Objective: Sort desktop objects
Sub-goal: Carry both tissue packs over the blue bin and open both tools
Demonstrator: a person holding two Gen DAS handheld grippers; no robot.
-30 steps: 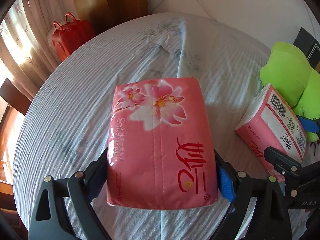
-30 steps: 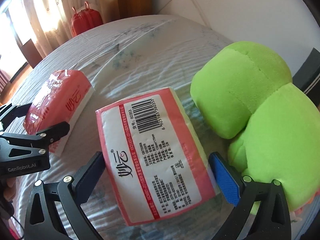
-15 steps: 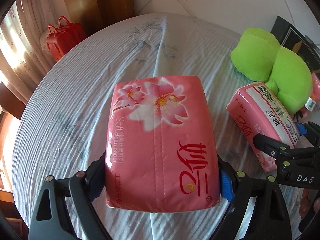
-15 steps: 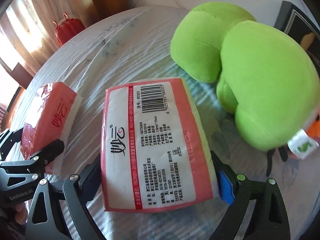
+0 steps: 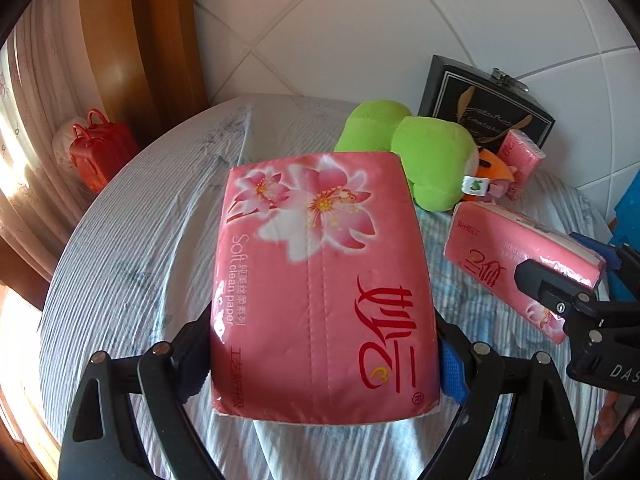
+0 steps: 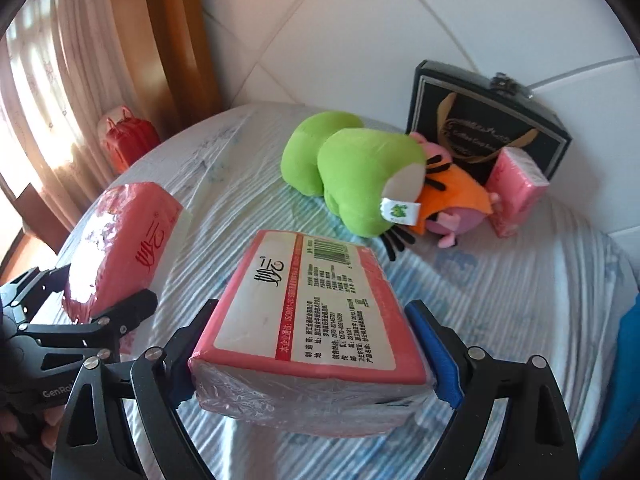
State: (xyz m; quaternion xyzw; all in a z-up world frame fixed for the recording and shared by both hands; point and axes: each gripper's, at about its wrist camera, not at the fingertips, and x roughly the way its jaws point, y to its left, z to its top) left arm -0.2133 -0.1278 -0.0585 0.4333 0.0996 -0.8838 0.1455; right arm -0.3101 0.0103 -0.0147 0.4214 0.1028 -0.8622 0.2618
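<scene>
My left gripper (image 5: 324,354) is shut on a pink tissue pack with a flower print (image 5: 320,280), held above the table; it also shows in the right wrist view (image 6: 120,240). My right gripper (image 6: 312,344) is shut on a second pink tissue pack, barcode label up (image 6: 316,320), also lifted; it shows in the left wrist view (image 5: 520,256). A third, small pink tissue pack (image 6: 516,192) leans against a black box (image 6: 488,124) at the back.
A green, orange and pink plush toy (image 6: 360,172) lies on the striped tablecloth (image 6: 520,280) in front of the black box. A red bag (image 5: 100,152) stands past the table's far left edge. A blue object (image 6: 624,380) is at the right edge. Tiled wall behind.
Both grippers have risen and tilted up with their tissue packs. The wall, black box and third pack have come into view.
</scene>
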